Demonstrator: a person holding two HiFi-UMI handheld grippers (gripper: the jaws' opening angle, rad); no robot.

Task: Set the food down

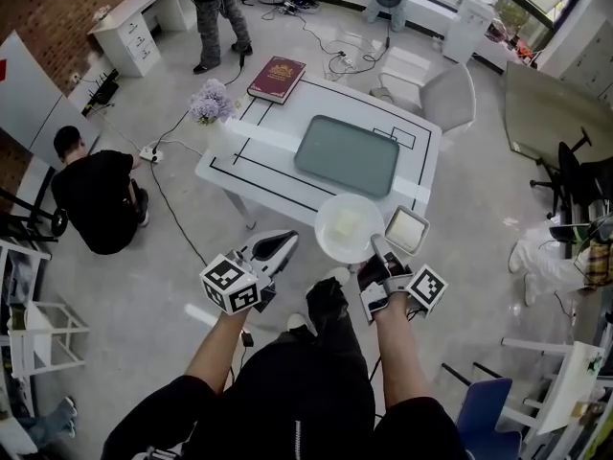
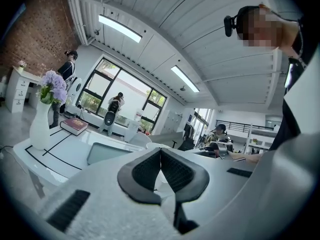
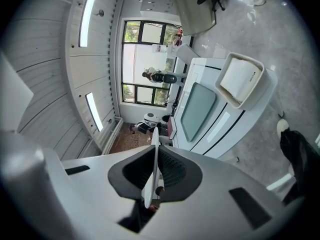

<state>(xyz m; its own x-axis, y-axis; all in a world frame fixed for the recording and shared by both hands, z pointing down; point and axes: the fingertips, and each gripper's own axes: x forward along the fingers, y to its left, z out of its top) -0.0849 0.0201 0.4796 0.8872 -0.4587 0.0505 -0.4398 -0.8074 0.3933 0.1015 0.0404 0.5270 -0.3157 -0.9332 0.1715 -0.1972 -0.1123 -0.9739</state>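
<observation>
A round white plate (image 1: 350, 226) carries a pale square piece of food (image 1: 345, 224). It hangs over the near edge of the white table (image 1: 239, 161). My right gripper (image 1: 375, 247) is shut on the plate's near rim. In the right gripper view the plate (image 3: 152, 169) shows edge-on between the pads of the right gripper (image 3: 156, 154). A square white dish (image 1: 406, 230) with pale food sits on the table's near right corner, beside the plate. My left gripper (image 1: 285, 242) hovers left of the plate, off the table; its jaws meet with nothing between them in the left gripper view (image 2: 160, 151).
A grey mat (image 1: 347, 154) lies at the table's middle. A red book (image 1: 277, 78) and a white vase of purple flowers (image 1: 212, 102) stand at the far left. A white chair (image 1: 445, 94) is behind the table. A person (image 1: 96, 195) crouches on the floor at left.
</observation>
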